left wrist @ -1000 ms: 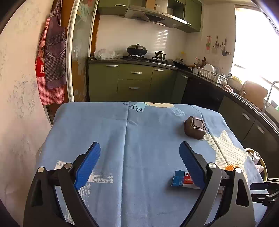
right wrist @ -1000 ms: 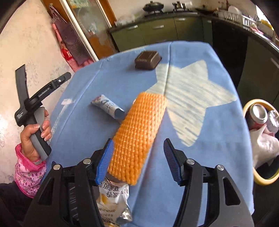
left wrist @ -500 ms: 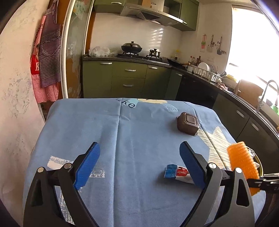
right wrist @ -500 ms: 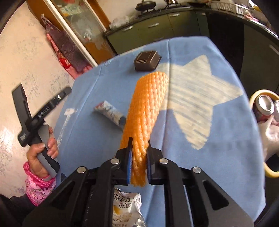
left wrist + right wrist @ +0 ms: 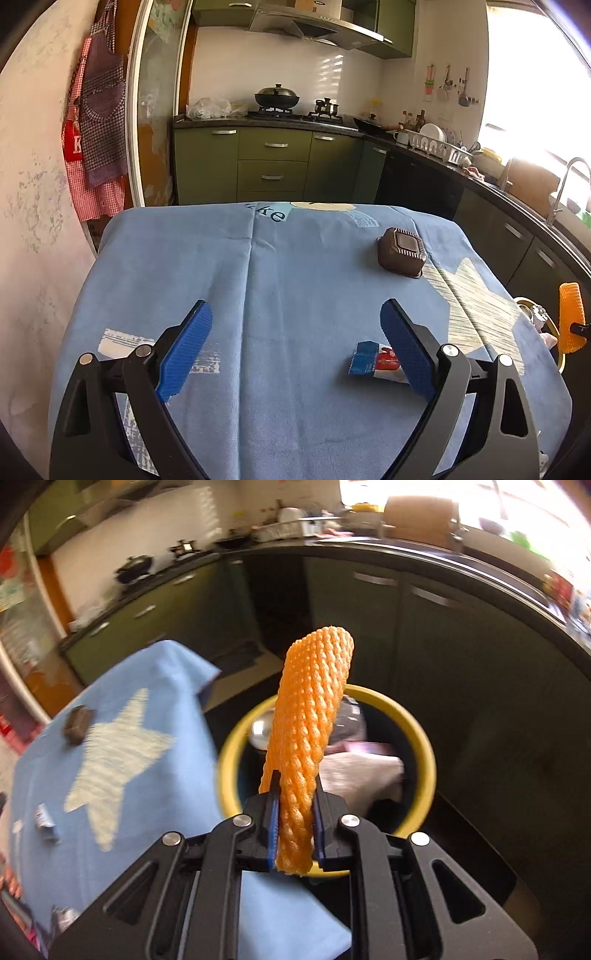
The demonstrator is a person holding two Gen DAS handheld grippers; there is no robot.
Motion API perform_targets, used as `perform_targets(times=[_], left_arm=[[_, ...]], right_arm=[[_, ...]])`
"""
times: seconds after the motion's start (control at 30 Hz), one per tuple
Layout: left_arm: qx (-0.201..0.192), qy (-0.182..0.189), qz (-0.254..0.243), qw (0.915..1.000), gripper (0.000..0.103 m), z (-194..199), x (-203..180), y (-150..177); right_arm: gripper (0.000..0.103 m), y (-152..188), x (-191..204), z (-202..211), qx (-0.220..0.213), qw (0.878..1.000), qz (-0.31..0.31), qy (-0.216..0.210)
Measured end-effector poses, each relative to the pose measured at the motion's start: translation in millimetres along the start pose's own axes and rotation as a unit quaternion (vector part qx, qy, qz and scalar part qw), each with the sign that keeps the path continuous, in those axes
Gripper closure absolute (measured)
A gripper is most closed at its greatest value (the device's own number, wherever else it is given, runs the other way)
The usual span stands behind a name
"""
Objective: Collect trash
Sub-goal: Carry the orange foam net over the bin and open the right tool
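My right gripper (image 5: pixel 295 805) is shut on an orange foam net sleeve (image 5: pixel 310 723) and holds it upright off the table's right edge, in front of a yellow-rimmed trash bin (image 5: pixel 424 749) that holds a can and white paper. The sleeve also shows at the right edge of the left wrist view (image 5: pixel 570 317). My left gripper (image 5: pixel 295 343) is open and empty above the blue tablecloth (image 5: pixel 258 277). A blue-and-red wrapper (image 5: pixel 373 363) lies by its right finger. A brown plastic tray (image 5: pixel 400 252) sits upside down further back.
Dark green kitchen cabinets (image 5: pixel 273 162) and a counter run behind and to the right of the table. A rough wall (image 5: pixel 33 221) with hanging aprons stands on the left. A small wrapper (image 5: pixel 46 819) and another packet (image 5: pixel 62 921) lie on the cloth in the right wrist view.
My right gripper closed on the orange foam sleeve, lifted it off the table and swung it right, to the yellow bin. My left gripper stayed open and barely moved.
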State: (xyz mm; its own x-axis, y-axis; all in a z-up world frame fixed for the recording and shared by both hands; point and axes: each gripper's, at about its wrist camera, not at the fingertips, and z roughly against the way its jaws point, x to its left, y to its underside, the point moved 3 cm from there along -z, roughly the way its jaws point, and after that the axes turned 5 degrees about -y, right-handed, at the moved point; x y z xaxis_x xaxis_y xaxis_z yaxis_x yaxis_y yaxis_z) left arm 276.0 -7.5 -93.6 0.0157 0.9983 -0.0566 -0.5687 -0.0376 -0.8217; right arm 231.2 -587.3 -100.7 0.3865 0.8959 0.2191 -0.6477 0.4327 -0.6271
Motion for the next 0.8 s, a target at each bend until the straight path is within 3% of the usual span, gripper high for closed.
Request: perform_targets(times=[0.03, 0.1, 0.13, 0.23, 0.53, 0.8], left_arm=[[0.000, 0.000, -0.001, 1.0000, 0.012, 0, 0, 0], [0.002, 0.001, -0.002, 1.0000, 0.012, 0, -1, 0], [0.002, 0.002, -0.003, 1.0000, 0.012, 0, -1, 0], [0.001, 0.003, -0.005, 1.0000, 0.012, 1, -3, 0], [-0.002, 0.022, -0.042, 0.9989, 0.012, 4, -20, 4], [0.018, 0.068, -0.109, 0.9915, 0.012, 13, -57, 11]], right_arm=[[0.085, 0, -4, -10, 0.007, 1.000, -0.007, 0.010], [0.052, 1, -14, -25, 0.014, 0.999, -0.012, 0.035], [0.046, 1, -21, -27, 0.009, 0.999, -0.016, 0.047], [0.045, 2, -34, -22, -0.014, 0.997, -0.031, 0.069], [0.041, 7, -30, 25, -0.074, 0.995, -0.035, 0.052], [0.036, 13, 5, 59, -0.103, 0.995, 0.011, 0.003]])
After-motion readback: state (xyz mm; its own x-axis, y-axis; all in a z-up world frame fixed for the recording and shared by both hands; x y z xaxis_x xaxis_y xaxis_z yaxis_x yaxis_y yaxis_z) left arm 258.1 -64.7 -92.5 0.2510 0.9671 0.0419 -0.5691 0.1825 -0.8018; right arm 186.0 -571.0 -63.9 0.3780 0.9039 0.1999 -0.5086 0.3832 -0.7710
